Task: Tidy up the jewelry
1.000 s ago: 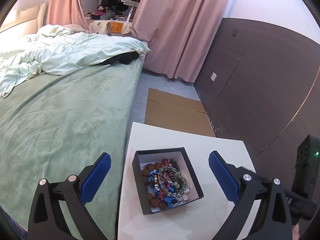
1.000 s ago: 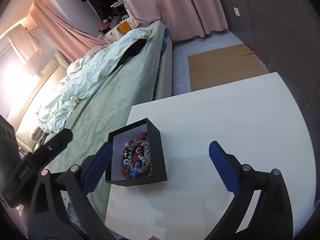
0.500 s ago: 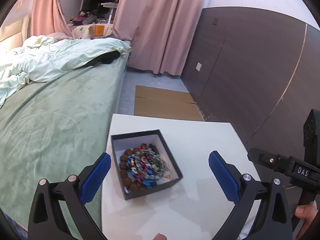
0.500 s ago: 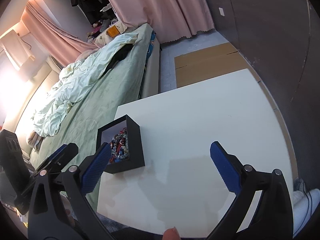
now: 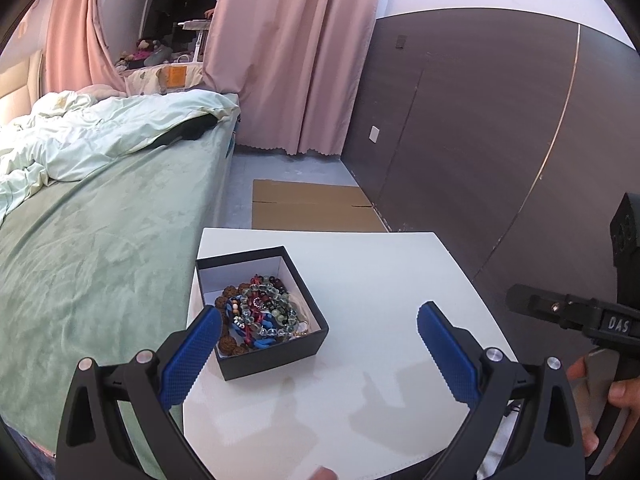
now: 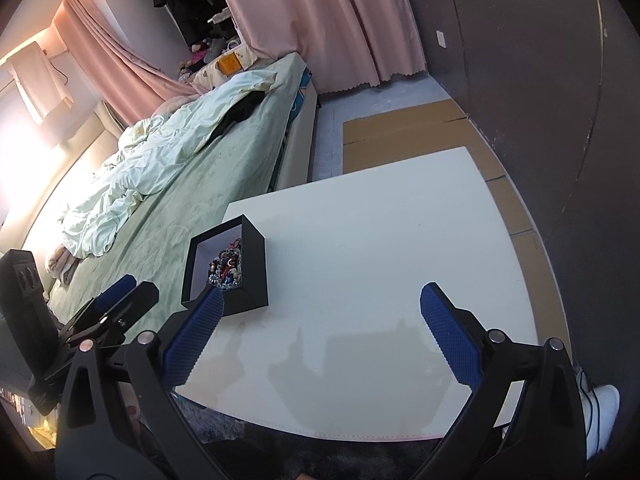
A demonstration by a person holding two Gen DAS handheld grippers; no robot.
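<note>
A black open box (image 5: 272, 354) with a white lining stands near the left edge of a white table (image 5: 380, 280). It holds a heap of bead bracelets (image 5: 256, 316) in blue, red, green and brown. My left gripper (image 5: 316, 348) is open and empty, held above the table just short of the box. My right gripper (image 6: 320, 336) is open and empty over the table's near part, to the right of the box (image 6: 244, 276). The bracelets (image 6: 226, 266) show partly inside it. The left gripper's fingers (image 6: 116, 292) show at the left of the right wrist view.
A bed with a green cover (image 5: 92, 248) and a pale duvet (image 5: 80, 136) runs along the table's left side. Flat cardboard (image 5: 312, 210) lies on the floor beyond the table. A dark panelled wall (image 5: 480, 140) stands to the right. Pink curtains (image 5: 296, 52) hang behind.
Both grippers have pulled back and up from the box, so more of the table shows. The box and bracelets have not moved. Both grippers stay open.
</note>
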